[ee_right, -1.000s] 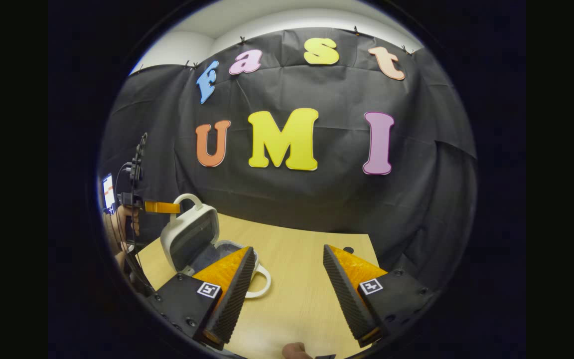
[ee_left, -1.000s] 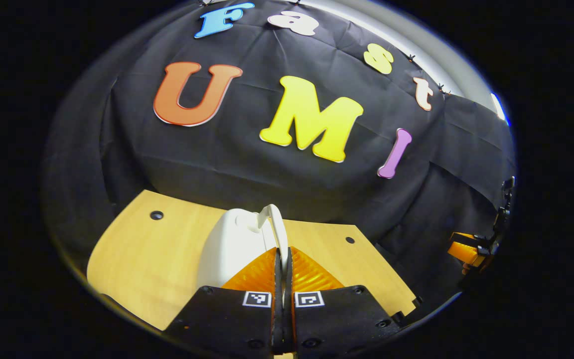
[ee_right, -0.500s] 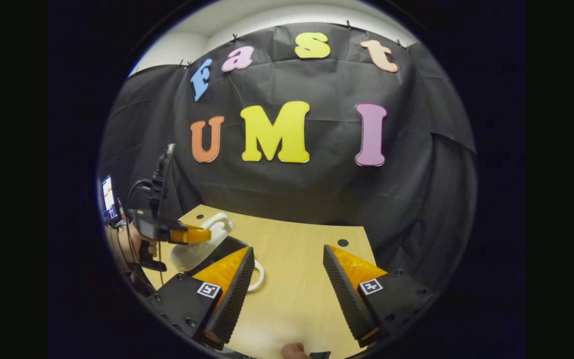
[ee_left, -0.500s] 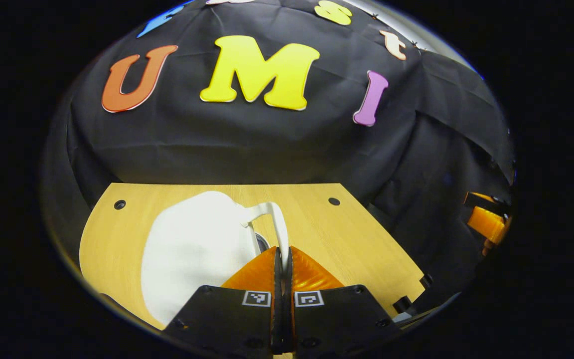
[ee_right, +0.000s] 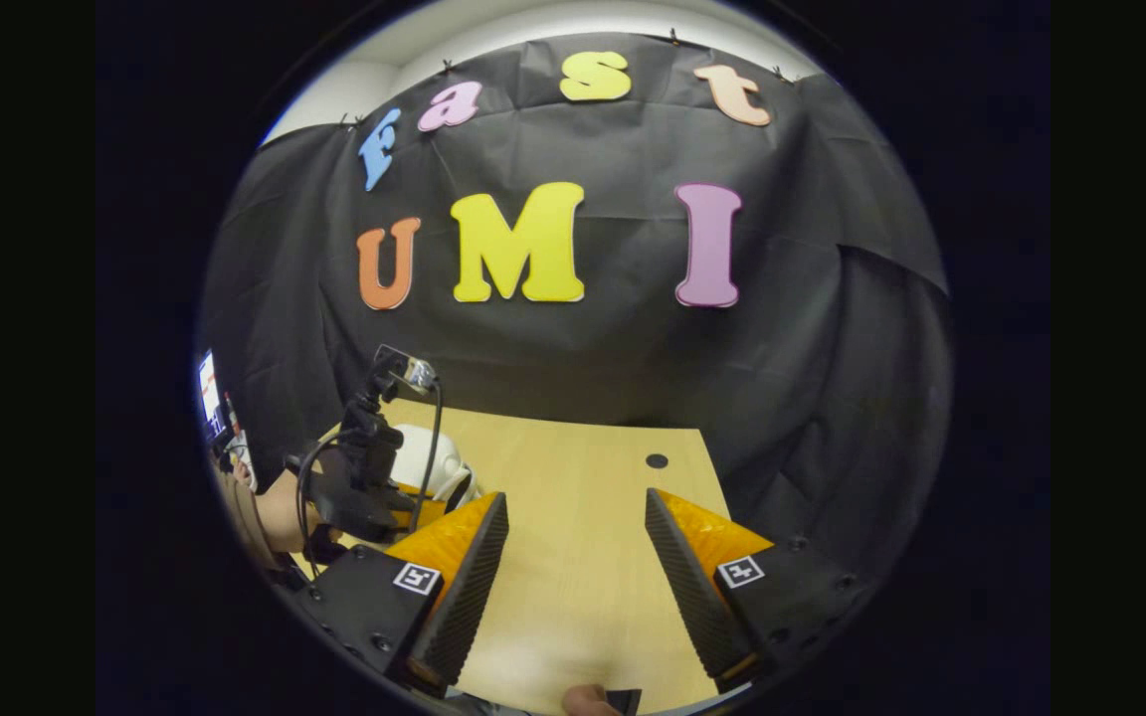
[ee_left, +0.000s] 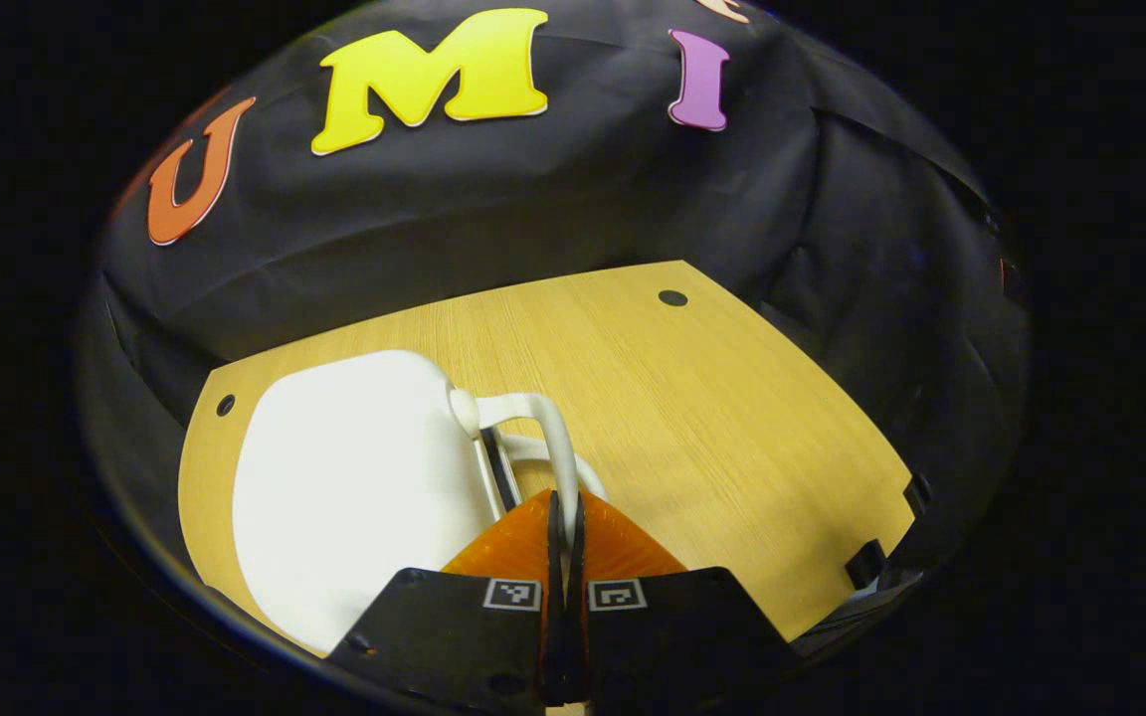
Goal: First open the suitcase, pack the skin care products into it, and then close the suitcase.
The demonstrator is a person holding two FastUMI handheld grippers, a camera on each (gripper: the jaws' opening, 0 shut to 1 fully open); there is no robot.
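Black cloth backs a pale wooden table (ee_left: 692, 398) in my left gripper view. Ahead of my left gripper (ee_left: 564, 512) and a little to its left lies the small white hard-shell suitcase (ee_left: 354, 497), its lid down on the base with a thin dark seam showing along the edge. My fingers are clenched on the suitcase's white loop handle (ee_left: 558, 452), which runs straight into the narrow gap between them. To the right of the gripper the tabletop is bare wood with a small dark hole (ee_left: 672, 297) near its far edge.

From the right gripper view, my right gripper (ee_right: 573, 542) hangs released over the same table, fingers spread wide with nothing between them. Off to its left I see the left gripper, a hand (ee_right: 280, 512) holding it, and a part of the white suitcase just beyond.
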